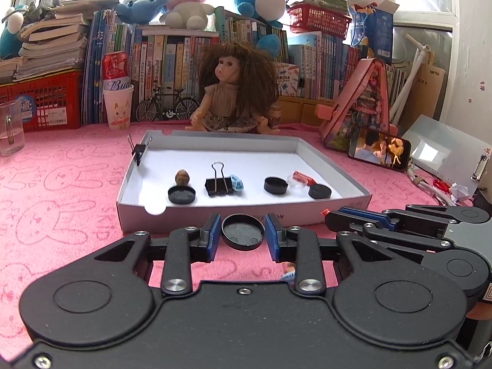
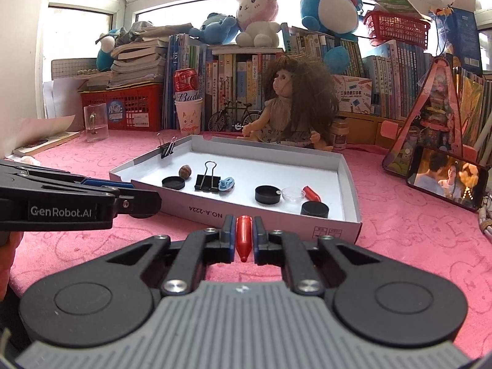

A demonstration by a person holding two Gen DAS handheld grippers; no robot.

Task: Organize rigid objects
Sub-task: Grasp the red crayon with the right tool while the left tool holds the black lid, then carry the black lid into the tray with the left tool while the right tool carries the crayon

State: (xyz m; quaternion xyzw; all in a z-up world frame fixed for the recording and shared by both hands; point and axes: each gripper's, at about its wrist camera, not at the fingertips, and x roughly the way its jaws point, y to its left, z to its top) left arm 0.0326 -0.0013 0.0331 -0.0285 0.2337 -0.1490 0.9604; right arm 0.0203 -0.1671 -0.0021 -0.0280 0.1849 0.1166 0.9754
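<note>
The left gripper (image 1: 243, 230) is clamping a black cap (image 1: 243, 231), its far rim hiding the box (image 1: 353, 204) label. The right gripper (image 2: 244, 233) is pinching one red crayon (image 2: 244, 237); three black caps (image 2: 268, 195) are lying inside

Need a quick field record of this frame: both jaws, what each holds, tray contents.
left gripper: jaws shut on black round lid
right gripper: jaws shut on red cap
tray: white shallow box on pink cloth, just ahead of both grippers
in tray: nut, three black lids, binder clip, blue piece, clear dish, red piece
on tray wall: small binder clip, far left corner
behind tray: doll, phone playing video
</note>
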